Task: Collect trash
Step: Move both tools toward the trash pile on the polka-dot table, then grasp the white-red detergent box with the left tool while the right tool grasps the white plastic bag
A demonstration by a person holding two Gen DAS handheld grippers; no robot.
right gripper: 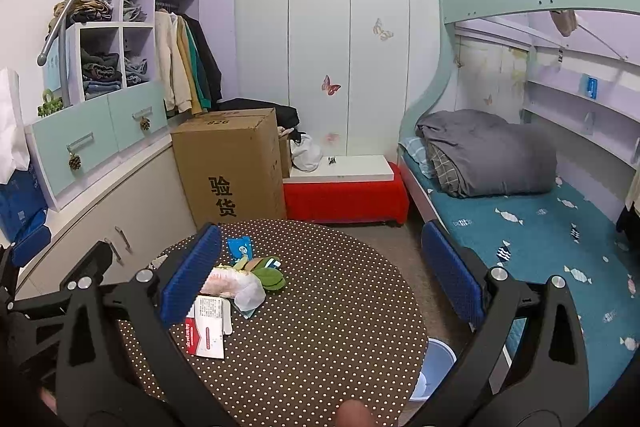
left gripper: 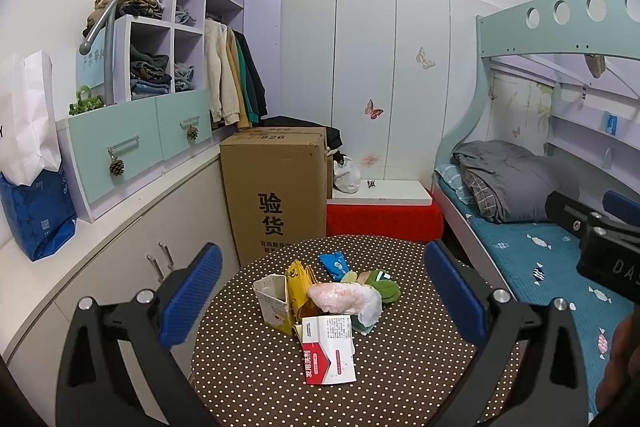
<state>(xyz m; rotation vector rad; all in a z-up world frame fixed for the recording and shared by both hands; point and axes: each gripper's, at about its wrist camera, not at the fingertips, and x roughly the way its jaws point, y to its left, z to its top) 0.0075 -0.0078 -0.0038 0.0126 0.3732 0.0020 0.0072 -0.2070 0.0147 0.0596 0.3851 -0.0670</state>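
The red-and-white box (left gripper: 329,351) lies nearest, flat on the round polka-dot counter (left gripper: 400,379) toward its near edge, with the rest of the trash just behind it toward the middle. The left gripper (left gripper: 320,291) hangs over the near edge with its blue pads wide apart and nothing between them. The right gripper (right gripper: 320,271) is likewise spread and empty, held over the counter's right side, its left pad hiding part of the pile.

Nothing is picked up yet, so the step in hand looks like the first grab. The flat box offers little to pinch from above; better to come in low and take it by its raised flap or an edge. The upright white carton (left gripper: 272,301) is an easier first pick, gripped across its walls. The pale blue bin (right gripper: 434,367) sits on the floor beside the counter's right near edge, probably where things go.

Counted on the counter:
- one red-and-white box
- one white carton
- one yellow packet (left gripper: 298,281)
- one crumpled pink-and-white plastic bag (left gripper: 348,301)
- one green wrapper (left gripper: 384,287)
- one blue sachet (left gripper: 334,265), toward the far edge
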